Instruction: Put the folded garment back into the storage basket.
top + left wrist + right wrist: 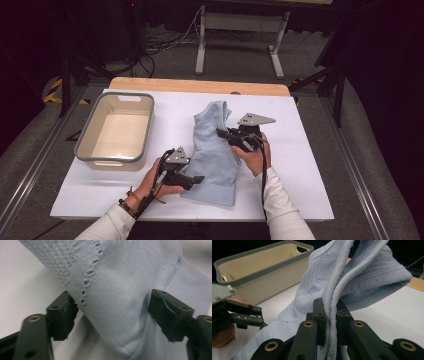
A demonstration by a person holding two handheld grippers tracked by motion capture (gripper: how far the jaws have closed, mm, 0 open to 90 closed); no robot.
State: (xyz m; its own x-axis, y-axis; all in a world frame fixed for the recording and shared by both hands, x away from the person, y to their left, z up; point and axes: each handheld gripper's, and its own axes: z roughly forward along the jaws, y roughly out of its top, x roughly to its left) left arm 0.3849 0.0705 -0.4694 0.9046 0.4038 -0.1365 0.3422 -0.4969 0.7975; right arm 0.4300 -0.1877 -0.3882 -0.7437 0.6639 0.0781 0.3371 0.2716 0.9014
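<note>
A beige bin (116,131) with a grey rim sits at the left of the table, and its inside is bare. In the right gripper view the bin (262,270) stands just behind the cloth, a handle slot cut in its far wall.

The work surface is a white sheet (310,165) over a wooden tabletop (200,85) whose far edge peeks out beyond it. Around the table the room is dark: grey floor, black cables, the legs of a light metal stand (240,40) at the back, rails running down both sides.

Now the garment: a pale blue knit top (215,155) lies in the middle of the sheet, right of the bin, its upper part lifted off the surface. The right gripper (222,134) is clenched on it, and in its own view the right gripper (329,320) has both pads pressed tight on a ribbed edge of the top (362,277), which rises and drapes over above the jaws.

The left gripper (199,178) is at the top's lower left edge. In its own view the left gripper (112,315) stands released, jaws spread wide, the knit (120,290) hanging down between them; the left pad just brushes the fabric's edge near a line of eyelet holes, but nothing is pinched.
</note>
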